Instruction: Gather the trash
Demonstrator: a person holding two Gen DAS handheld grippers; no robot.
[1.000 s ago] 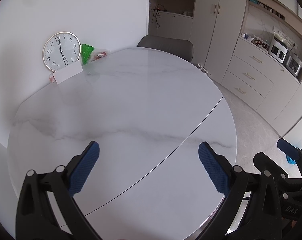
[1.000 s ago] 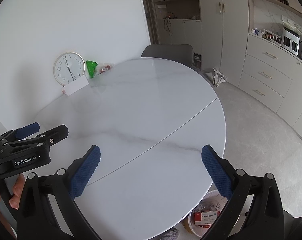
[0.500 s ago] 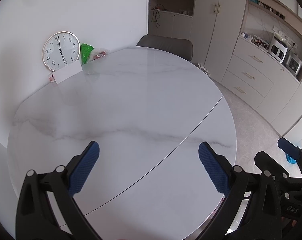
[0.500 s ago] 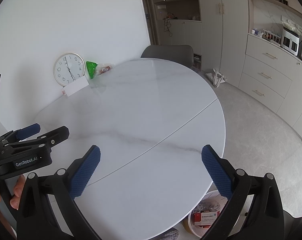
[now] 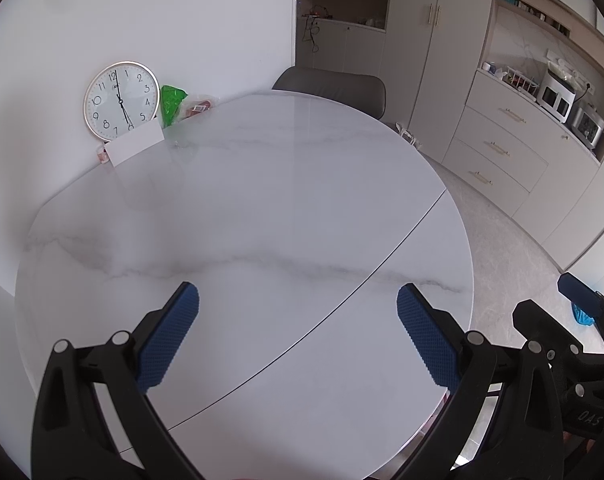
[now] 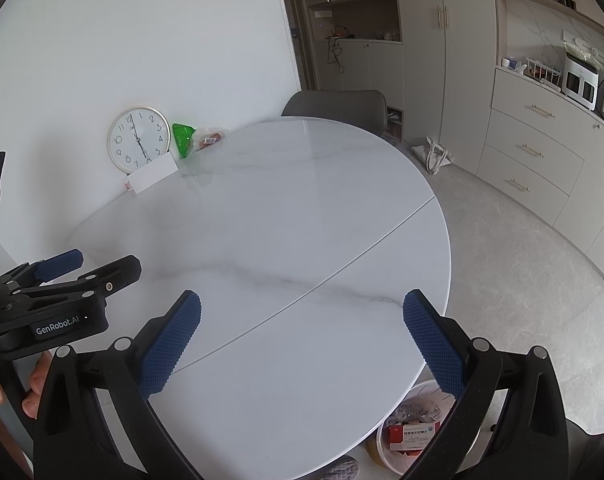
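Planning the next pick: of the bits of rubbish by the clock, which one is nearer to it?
The green wrapper, right beside the clock; the clear packet with red contents lies beyond it.

A round white marble-patterned table [image 5: 262, 208] is carrying a round white wall clock [image 5: 121, 100], a white card [image 5: 134, 146], a crumpled green bag [image 5: 172, 104] and a clear red-labelled packet [image 5: 198, 106] at its far edge.

Soft, even daylight fills the room I see. My round table [image 5: 262, 208] carries a pale sheen at its far edge, with faint shadows. Fisheye bending and dark vignetting crowd every corner.
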